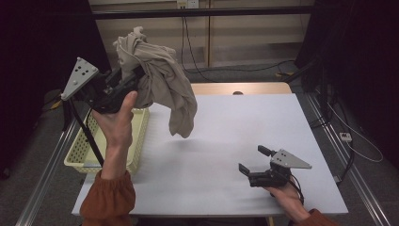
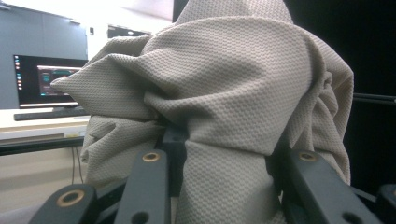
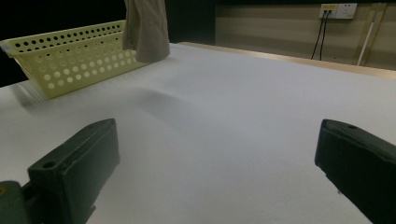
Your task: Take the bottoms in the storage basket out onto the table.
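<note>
Carrying the beige garment (image 1: pixel 160 80) well at this stage is mostly a matter of height and patience. It hangs bunched from the left gripper (image 1: pixel 134 77), raised high above the far-left part of the white table (image 1: pixel 226 141), beside and above the yellow perforated basket (image 1: pixel 80 157) that sits at the table's left edge. The lowest fold dangles free over the tabletop, just inside the basket's right wall, touching nothing. My judgement is that the cloth is either being brought out to the open middle of the table or taken to the basket; either way the hand should keep the hem clear of the basket rim so it does not snag, and move slowly enough that the loose tail does not swing.

Seen in the left gripper view, the jaws are clamped tight on a thick gather of the garment (image 2: pixel 224 116), fabric bulging out above and to both sides of them. That grip takes in several layers, so it looks secure, though a single edge would be easier to spread later.

Near the front-right corner of the table, the right gripper (image 1: pixel 251 165) rests low in the person's hand, its jaws standing wide apart with nothing between them but bare table (image 3: pixel 224 116).
</note>
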Motion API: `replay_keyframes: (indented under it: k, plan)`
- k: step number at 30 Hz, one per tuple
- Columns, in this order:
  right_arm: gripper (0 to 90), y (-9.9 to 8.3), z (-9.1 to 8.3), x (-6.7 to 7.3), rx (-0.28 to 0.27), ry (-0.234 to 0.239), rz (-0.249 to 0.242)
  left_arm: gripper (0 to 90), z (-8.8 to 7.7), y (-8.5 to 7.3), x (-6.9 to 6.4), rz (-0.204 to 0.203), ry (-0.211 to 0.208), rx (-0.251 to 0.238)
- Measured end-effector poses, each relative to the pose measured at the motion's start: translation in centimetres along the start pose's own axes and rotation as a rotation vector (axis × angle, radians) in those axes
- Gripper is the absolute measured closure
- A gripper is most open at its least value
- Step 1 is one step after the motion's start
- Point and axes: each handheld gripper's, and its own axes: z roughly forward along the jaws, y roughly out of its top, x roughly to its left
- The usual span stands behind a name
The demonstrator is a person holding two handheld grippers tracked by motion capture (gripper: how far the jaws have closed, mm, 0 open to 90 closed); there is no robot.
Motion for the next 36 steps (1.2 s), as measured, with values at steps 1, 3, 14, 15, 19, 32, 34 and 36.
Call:
replay_keyframes:
  k: [1,3,14,15,19,32,34,36]
  plan:
    - [0.0,0.0,0.0,0.0,0.0,0.0,0.001,64.1,0.2,0.0,-0.1,0.0,-0.007,0.003]
    - [0.0,0.0,0.0,0.0,-0.001,0.0,0.001,64.2,0.5,-0.1,-0.4,-0.004,-0.01,0.004]
    - [0.0,0.0,0.0,0.0,-0.005,0.001,0.001,64.1,1.9,-1.2,-1.7,-0.003,-0.052,0.03]
    - [0.0,0.0,0.0,0.0,-0.005,0.0,0.0,64.1,2.1,-1.3,-1.8,-0.004,-0.056,0.034]
    - [0.0,0.0,0.0,0.0,-0.005,0.001,-0.001,64.1,2.7,-1.6,-2.1,0.001,-0.065,0.049]
    - [0.0,0.0,0.0,0.0,-0.002,0.003,-0.002,64.0,4.9,-3.5,-3.0,-0.015,-0.084,0.094]
    - [0.0,0.0,0.0,0.0,-0.003,0.002,-0.001,64.0,5.2,-3.7,-3.3,-0.014,-0.085,0.1]
    - [0.0,0.0,-0.1,0.0,-0.002,0.003,-0.001,64.0,5.5,-3.9,-3.5,-0.012,-0.09,0.107]
